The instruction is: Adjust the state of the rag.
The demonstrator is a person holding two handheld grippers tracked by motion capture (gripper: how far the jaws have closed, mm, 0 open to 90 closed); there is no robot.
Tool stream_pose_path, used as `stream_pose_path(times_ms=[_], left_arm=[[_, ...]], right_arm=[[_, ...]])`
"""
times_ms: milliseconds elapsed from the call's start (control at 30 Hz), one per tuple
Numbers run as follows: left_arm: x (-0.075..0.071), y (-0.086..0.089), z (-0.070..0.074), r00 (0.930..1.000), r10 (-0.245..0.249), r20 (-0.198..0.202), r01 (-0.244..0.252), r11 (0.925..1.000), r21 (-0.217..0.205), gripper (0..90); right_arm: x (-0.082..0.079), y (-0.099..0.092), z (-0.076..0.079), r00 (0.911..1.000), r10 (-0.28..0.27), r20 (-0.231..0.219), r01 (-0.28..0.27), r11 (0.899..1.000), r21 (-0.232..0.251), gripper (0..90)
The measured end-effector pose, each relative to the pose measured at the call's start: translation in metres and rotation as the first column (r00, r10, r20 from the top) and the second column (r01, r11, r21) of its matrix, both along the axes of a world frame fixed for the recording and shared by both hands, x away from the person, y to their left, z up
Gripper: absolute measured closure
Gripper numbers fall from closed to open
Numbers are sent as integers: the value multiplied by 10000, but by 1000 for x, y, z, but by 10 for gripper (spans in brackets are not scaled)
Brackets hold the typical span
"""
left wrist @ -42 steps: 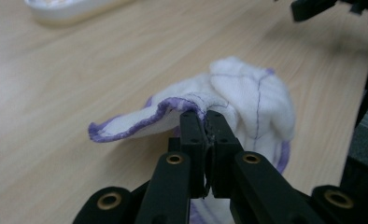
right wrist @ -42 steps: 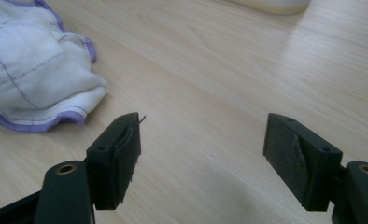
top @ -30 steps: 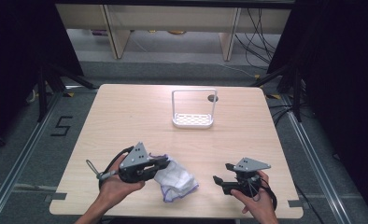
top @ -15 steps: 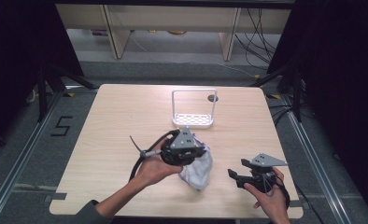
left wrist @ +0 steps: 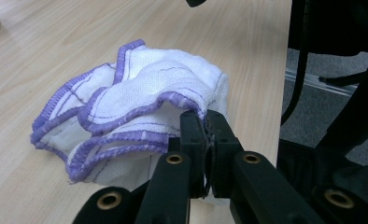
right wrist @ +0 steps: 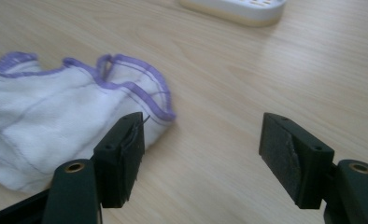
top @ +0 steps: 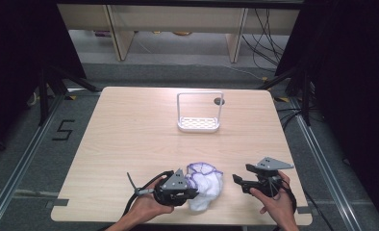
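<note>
A white cloth with purple stitched edges (top: 204,184) lies crumpled near the front edge of the wooden table (top: 130,134). My left gripper (top: 193,190) is shut on the cloth's hem; in the left gripper view the jaws pinch the purple edge of the cloth (left wrist: 126,107) where my left gripper (left wrist: 205,128) meets it. My right gripper (top: 236,181) hovers just right of the cloth, open, nothing between its fingers. In the right gripper view my right gripper (right wrist: 201,149) has its left pad beside the cloth (right wrist: 56,116).
A white rack with a tall wire handle (top: 198,124) stands at the middle back of the table; its base (right wrist: 233,9) shows in the right gripper view. A small dark hole (top: 219,101) sits behind the rack. The table's front edge is close under both hands.
My left gripper carried the cloth up toward the table's middle, then came back down and nearer the front edge, where the cloth now rests bunched. The right gripper stayed about in place.
</note>
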State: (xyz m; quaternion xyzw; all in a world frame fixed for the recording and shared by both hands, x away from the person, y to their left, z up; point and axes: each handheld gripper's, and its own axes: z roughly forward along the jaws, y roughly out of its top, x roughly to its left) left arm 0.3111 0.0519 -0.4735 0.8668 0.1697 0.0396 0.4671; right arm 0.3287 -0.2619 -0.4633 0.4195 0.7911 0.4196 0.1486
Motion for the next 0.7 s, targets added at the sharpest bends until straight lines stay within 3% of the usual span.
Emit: stream_pose_path(times_ms=[67, 100, 133, 167, 200, 233, 300, 367, 433, 533, 600, 700], left_arm=[[-2, 0, -1, 9999, -87, 74, 86, 9998, 161, 854], [-3, -2, -2, 10000, -60, 63, 60, 10000, 22, 850], [-3, -3, -2, 9998, -136, 121, 135, 9999, 97, 838], [-3, -5, -1, 9995, -290, -91, 290, 9996, -46, 800], [-3, -5, 0, 9994, -347, -67, 348, 9993, 122, 755], [-5, -5, 0, 9996, -248, -168, 249, 9997, 35, 694], [-7, -2, 4, 9999, -36, -154, 36, 10000, -21, 576], [-10, 7, 10, 9998, 69, -185, -71, 9999, -82, 497], [-14, 21, 16, 9992, 398, 16, -398, 9990, -187, 453], [-14, 44, 20, 9950, 993, -54, -995, 9935, -555, 425], [-13, 59, 20, 9867, 1606, -247, -1618, 9853, -551, 421], [-10, 76, 16, 9770, 2080, -470, -2105, 9760, -559, 415]], right_arm=[[2, 8, 3, 9993, 351, -84, -350, 9993, 160, 323], [4, 11, 6, 9985, 544, 30, -544, 9985, 66, 330], [4, 17, 7, 9979, 628, -125, -623, 9972, 422, 333], [7, 20, 10, 9960, 877, -145, -871, 9956, 348, 335], [9, 24, 13, 9939, 1094, -163, -1089, 9936, 288, 345], [10, 29, 15, 9931, 1172, -22, -1170, 9926, 324, 353], [11, 41, 22, 9888, 1452, -341, -1437, 9887, 439, 364], [14, 52, 26, 9837, 1790, -198, -1788, 9838, 104, 368], [15, 63, 28, 9800, 1977, -234, -1980, 9802, -98, 378], [20, 76, 27, 9725, 2290, -415, -2304, 9725, -336, 388], [24, 85, 26, 9696, 2365, -622, -2392, 9701, -401, 390], [26, 98, 27, 9627, 2580, -818, -2626, 9635, -518, 394]])
